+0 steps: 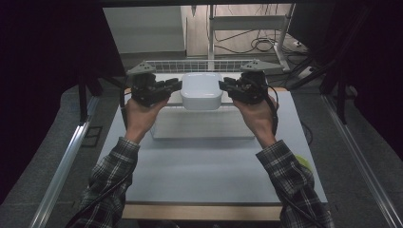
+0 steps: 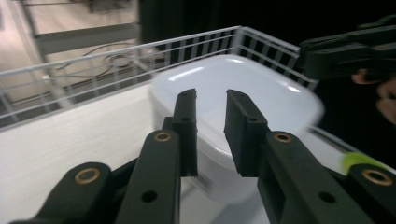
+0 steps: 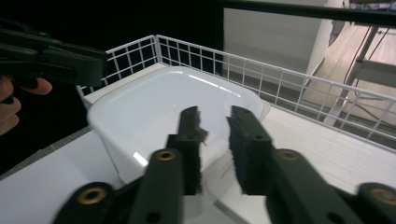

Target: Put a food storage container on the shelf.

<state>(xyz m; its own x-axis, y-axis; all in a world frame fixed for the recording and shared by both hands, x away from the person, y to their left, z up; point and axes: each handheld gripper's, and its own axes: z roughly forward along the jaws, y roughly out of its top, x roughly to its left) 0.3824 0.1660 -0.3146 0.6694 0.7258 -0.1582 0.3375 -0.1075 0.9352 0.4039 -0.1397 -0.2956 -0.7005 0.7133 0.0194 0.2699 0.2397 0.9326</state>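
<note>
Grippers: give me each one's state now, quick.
Left gripper: jaws slightly apart at the white container's left edge; a grip cannot be told.
Right gripper: same at its right edge; cannot be told.

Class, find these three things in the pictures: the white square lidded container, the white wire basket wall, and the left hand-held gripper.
White square lidded container (image 1: 201,88), high view: centre of its lid.
White wire basket wall (image 3: 289,84), right gripper view: mid-height of the mesh.
Left hand-held gripper (image 1: 177,85), high view: between its fingertips, at the container's side.

Plaid flannel sleeves (image 1: 114,173); black tools (image 1: 175,85) with brass rivets, seemingly grey-plated.
</note>
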